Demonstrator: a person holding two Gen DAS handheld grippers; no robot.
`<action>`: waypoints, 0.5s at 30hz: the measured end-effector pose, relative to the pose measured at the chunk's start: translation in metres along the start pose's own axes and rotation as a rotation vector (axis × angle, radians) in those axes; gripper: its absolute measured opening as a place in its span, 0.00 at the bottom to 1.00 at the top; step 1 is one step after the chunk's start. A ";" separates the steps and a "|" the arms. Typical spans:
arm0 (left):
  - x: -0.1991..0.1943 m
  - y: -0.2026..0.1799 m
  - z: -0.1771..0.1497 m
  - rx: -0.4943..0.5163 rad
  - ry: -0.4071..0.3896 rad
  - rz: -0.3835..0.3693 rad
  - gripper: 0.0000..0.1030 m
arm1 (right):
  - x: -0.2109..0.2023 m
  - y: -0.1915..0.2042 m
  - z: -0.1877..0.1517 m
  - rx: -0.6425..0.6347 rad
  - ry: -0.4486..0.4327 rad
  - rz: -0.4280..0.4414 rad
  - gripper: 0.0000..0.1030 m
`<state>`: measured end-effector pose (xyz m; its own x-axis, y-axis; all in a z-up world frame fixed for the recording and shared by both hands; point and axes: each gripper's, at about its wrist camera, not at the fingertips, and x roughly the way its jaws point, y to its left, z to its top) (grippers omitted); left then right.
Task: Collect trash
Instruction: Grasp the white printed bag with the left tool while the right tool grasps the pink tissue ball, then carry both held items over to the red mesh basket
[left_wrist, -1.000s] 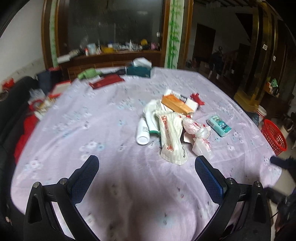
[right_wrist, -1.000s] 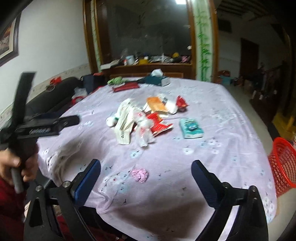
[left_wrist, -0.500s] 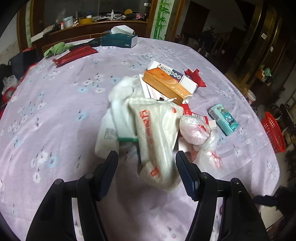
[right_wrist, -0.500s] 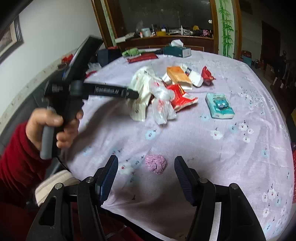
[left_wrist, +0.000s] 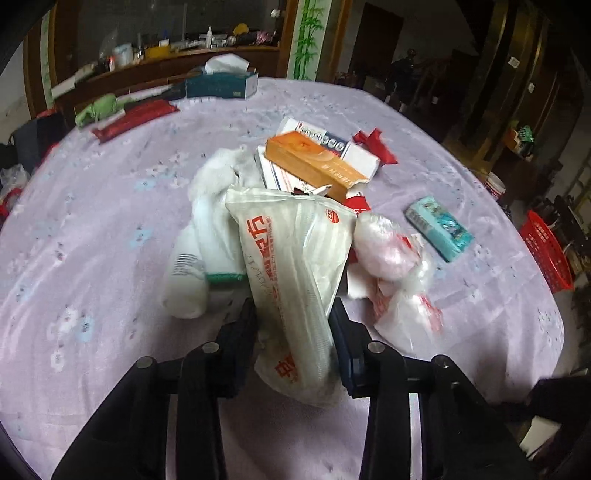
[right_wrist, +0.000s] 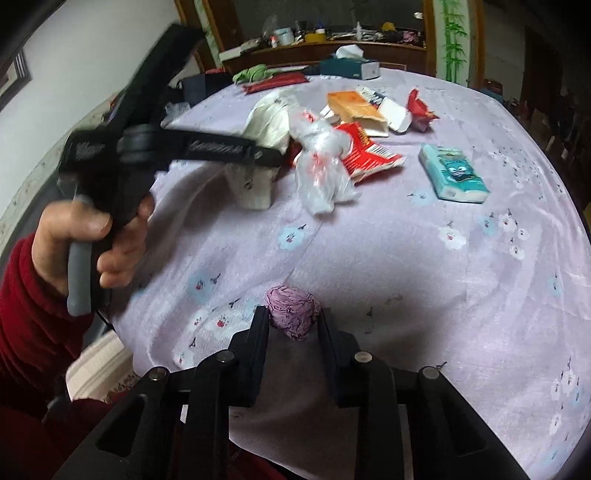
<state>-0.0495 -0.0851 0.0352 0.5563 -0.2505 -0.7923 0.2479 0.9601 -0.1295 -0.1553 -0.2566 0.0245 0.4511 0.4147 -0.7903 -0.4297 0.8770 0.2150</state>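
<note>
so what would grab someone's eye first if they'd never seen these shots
Probably the left gripper pinched on a white plastic bag with red print, at the near edge of a heap of wrappers and boxes mid-table. Next, the right gripper closed around a crumpled pink paper ball near the table's front edge. A red basket sits on the floor beyond the table's right side.

A lilac tablecloth (left_wrist: 110, 206) with small flower prints covers the table. At its far edge stands a dark green tissue box (left_wrist: 221, 84) with a white tissue coming out. Near it lie a long red packet (left_wrist: 135, 117) and a green cloth bundle (left_wrist: 96, 110). Behind them, a wooden shelf (left_wrist: 177, 61) carries many small bottles and jars.
</note>
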 end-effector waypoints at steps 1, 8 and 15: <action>-0.010 0.001 -0.003 0.004 -0.011 -0.001 0.36 | -0.005 -0.001 0.000 0.005 -0.012 0.001 0.28; -0.111 -0.006 0.003 0.045 -0.183 0.012 0.36 | -0.070 -0.016 0.017 0.039 -0.160 -0.001 0.28; -0.234 -0.054 0.034 0.183 -0.372 0.058 0.36 | -0.189 -0.028 0.039 0.015 -0.396 -0.082 0.28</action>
<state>-0.1660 -0.0820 0.2482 0.8138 -0.2565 -0.5215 0.3260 0.9443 0.0442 -0.1978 -0.3501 0.1904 0.7511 0.4022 -0.5236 -0.3695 0.9133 0.1715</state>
